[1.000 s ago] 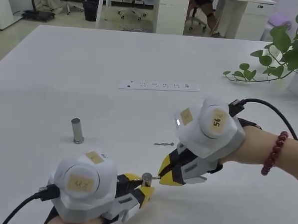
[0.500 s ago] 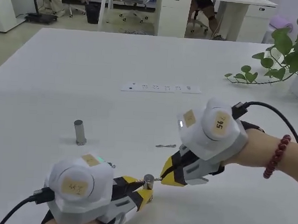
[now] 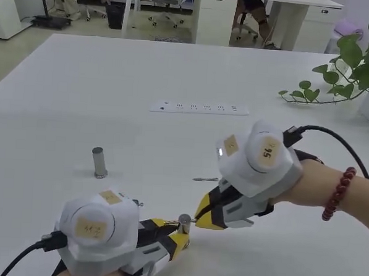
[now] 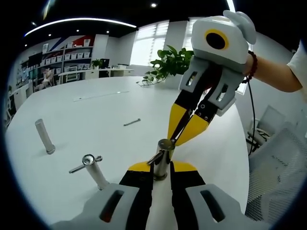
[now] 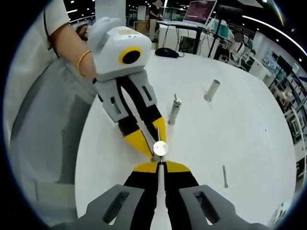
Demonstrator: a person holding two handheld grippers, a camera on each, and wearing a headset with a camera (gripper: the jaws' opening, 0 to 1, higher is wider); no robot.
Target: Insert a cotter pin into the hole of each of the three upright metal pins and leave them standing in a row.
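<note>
- Trouble spots first: can't make out the hole in the held metal pin [image 3: 184, 223] from any angle, so no telling how far in the cotter pin [image 5: 160, 178] sits.
- Head view: barely catches that cotter pin, just a thin sliver between the right gripper [image 3: 200, 219] and the pin's top.
- Left gripper [image 3: 173, 233]: clenched around the lower part of the held metal pin, propping it upright on the table [image 3: 176, 69]. Pin's foot buried between the yellow tips in the left gripper view.
- Right gripper: pinched shut on the cotter pin, pointing it sideways at the pin's upper end, tips just beside it.
- Finished metal pin [image 4: 96, 173], cotter already through its head: standing just beside the held one in both gripper views, mostly tucked behind the left gripper's body in the head view.
- Bare metal pin [image 3: 98, 162]: upright, well apart, farther back on the left.
- Spare cotter pin [image 3: 204, 178]: flat on the table, near the right gripper's far side.
- Power strip [image 3: 198, 107] farther back; plant [image 3: 355, 60] chopped off by the right edge.
- Versus half a second ago: right gripper nudged a touch closer to the held pin, same grips on both sides, bare metal pin and spare cotter pin not budged.
</note>
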